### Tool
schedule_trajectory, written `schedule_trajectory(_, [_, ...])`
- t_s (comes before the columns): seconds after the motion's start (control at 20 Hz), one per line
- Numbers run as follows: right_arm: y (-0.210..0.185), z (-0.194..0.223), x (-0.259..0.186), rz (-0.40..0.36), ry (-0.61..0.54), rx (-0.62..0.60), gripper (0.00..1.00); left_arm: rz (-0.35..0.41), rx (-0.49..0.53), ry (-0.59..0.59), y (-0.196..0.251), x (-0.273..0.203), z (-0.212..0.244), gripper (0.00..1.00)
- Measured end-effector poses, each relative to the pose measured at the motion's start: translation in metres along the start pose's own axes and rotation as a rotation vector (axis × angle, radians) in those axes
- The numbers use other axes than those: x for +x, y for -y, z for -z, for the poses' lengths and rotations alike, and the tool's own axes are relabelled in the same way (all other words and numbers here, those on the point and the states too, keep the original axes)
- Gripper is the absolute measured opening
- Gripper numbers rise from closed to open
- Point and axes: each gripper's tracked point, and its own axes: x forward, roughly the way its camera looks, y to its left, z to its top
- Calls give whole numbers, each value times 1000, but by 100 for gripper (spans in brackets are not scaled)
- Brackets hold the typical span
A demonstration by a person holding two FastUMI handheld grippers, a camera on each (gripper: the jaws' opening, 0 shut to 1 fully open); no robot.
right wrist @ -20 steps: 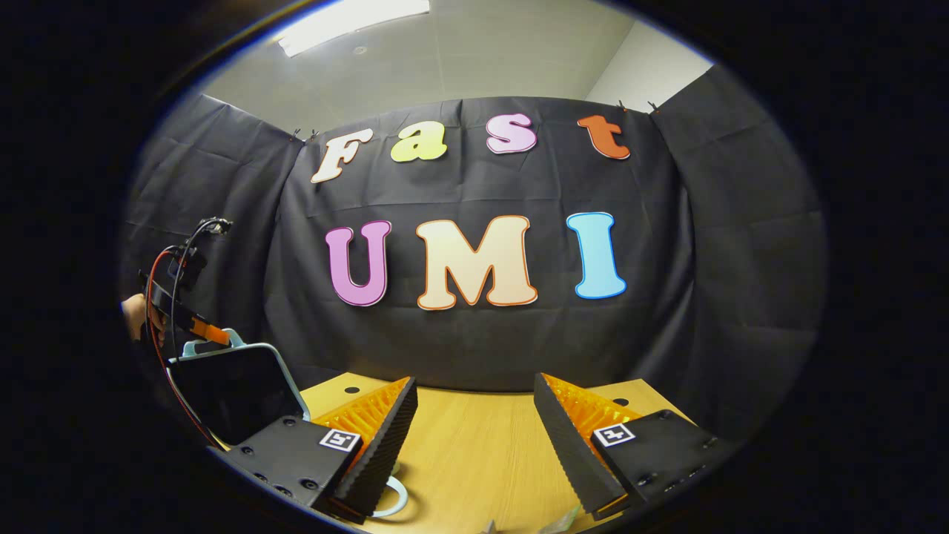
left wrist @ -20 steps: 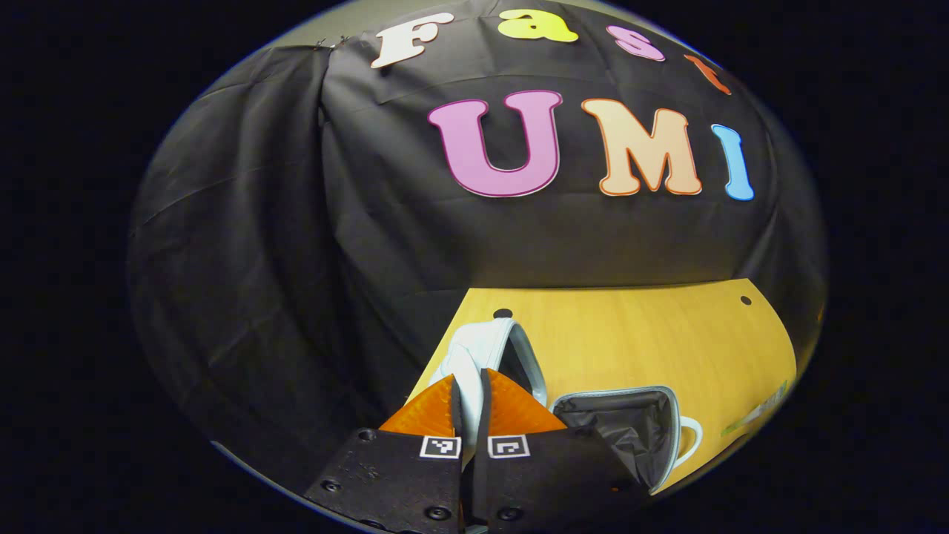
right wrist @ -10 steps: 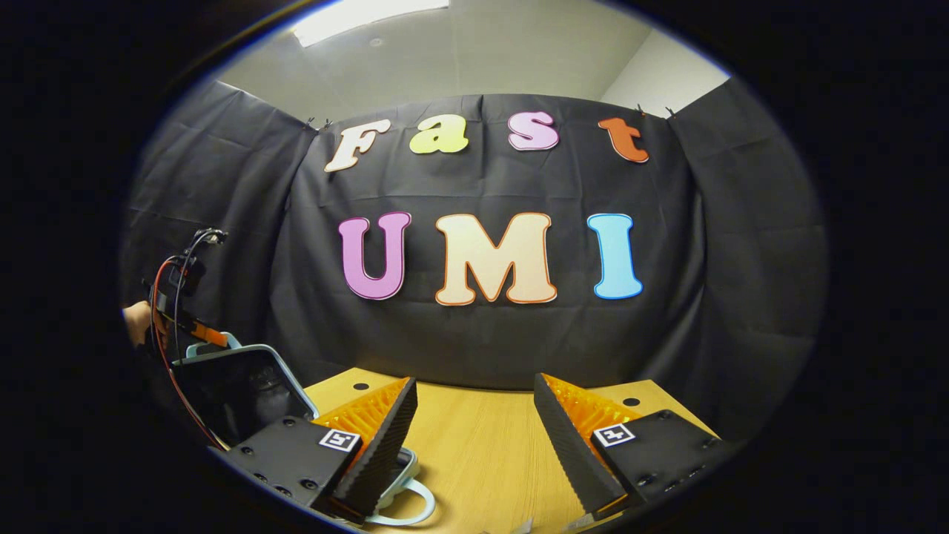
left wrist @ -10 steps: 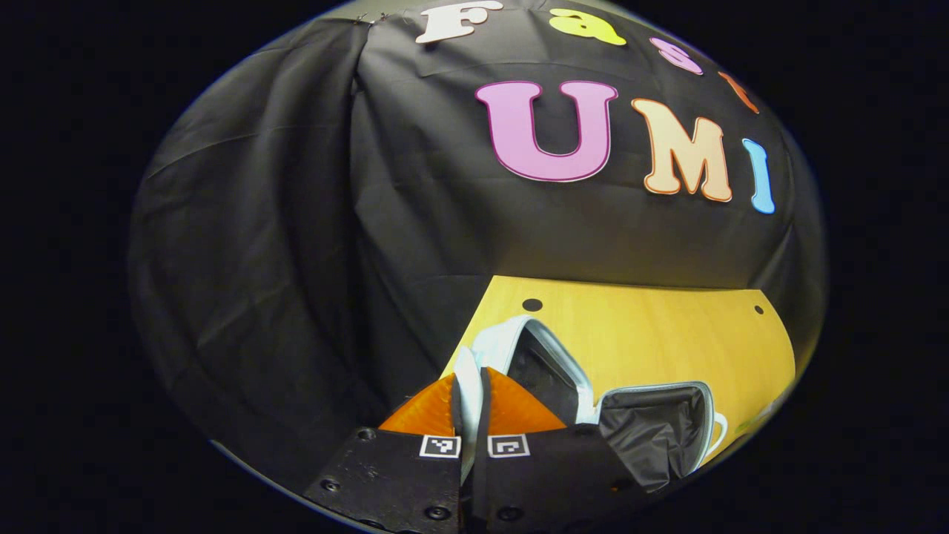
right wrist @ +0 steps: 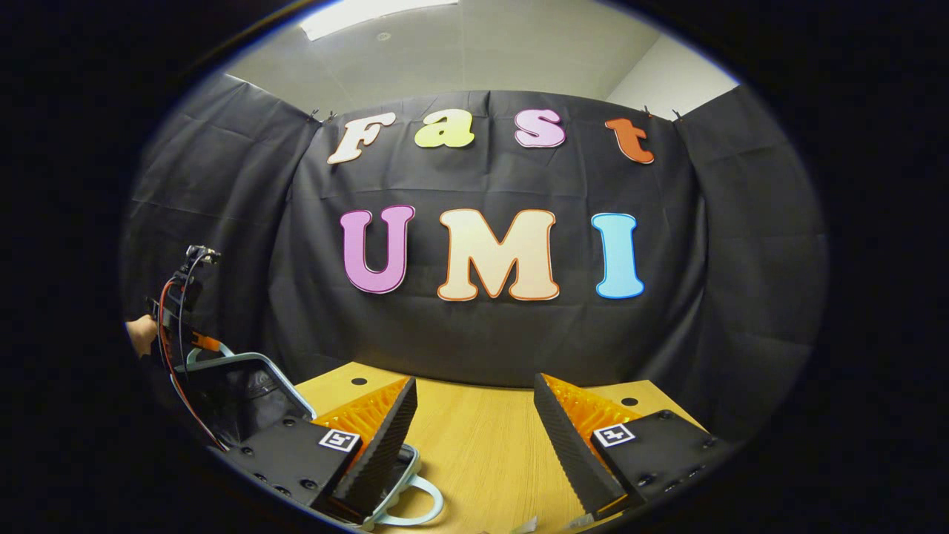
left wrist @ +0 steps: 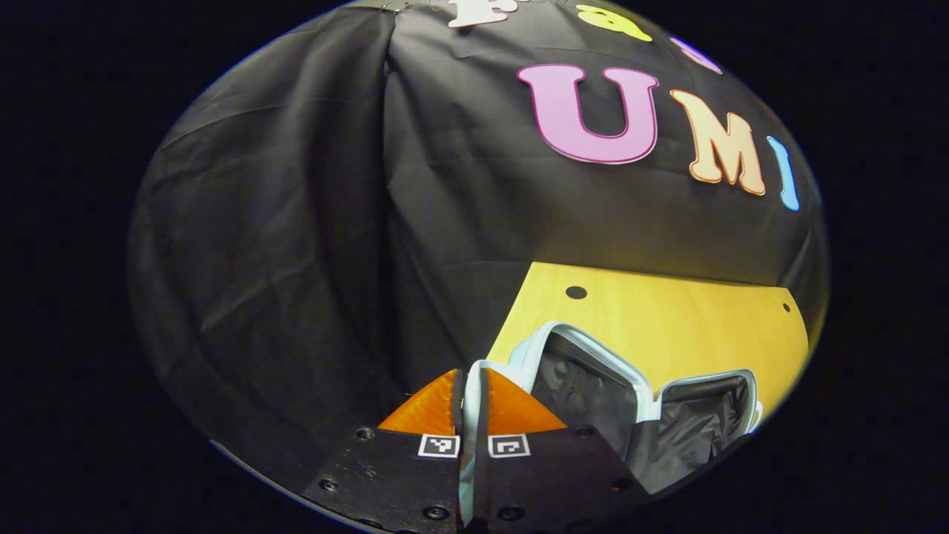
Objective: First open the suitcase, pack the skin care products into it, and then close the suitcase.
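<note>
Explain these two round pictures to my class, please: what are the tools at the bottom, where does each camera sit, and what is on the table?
No robot arm is here. A person holds a pair of tongs in each hand, and a wide-angle camera rides on each, looking forward along its two fingers.

In the left gripper view, the left tongs are shut on the pale blue edge of the suitcase lid, which is swung up and open, showing the dark lining.

In the right gripper view, the right tongs are open and hold nothing, above the wooden table. At the far left you see the lid again, with a hand holding the left tongs. Below lies the suitcase's handle. At the bottom edge are small pale things, too cut off to identify.
</note>
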Motion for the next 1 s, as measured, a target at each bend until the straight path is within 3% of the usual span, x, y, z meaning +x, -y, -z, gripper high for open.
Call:
schedule_trajectory(0.25, [-7,1,-2,-11,-15,-7,98,-28,-84,-78,-13,20,35,0])
schedule_trajectory(0.45, [-7,2,-5,-9,-28,-23,99,-78,-94,-107,-34,39,62,9])
schedule_trajectory(0.6, [-6,-2,-8,-11,-27,-50,99,-132,-136,-50,-45,46,57,16])
schedule_trajectory(0.8, [1,-17,-9,-17,13,-51,99,-157,-221,48,-40,21,34,88])
schedule_trajectory(1.0, [29,-40,-11,14,93,-48,98,-165,-213,258,-12,-27,-20,93])
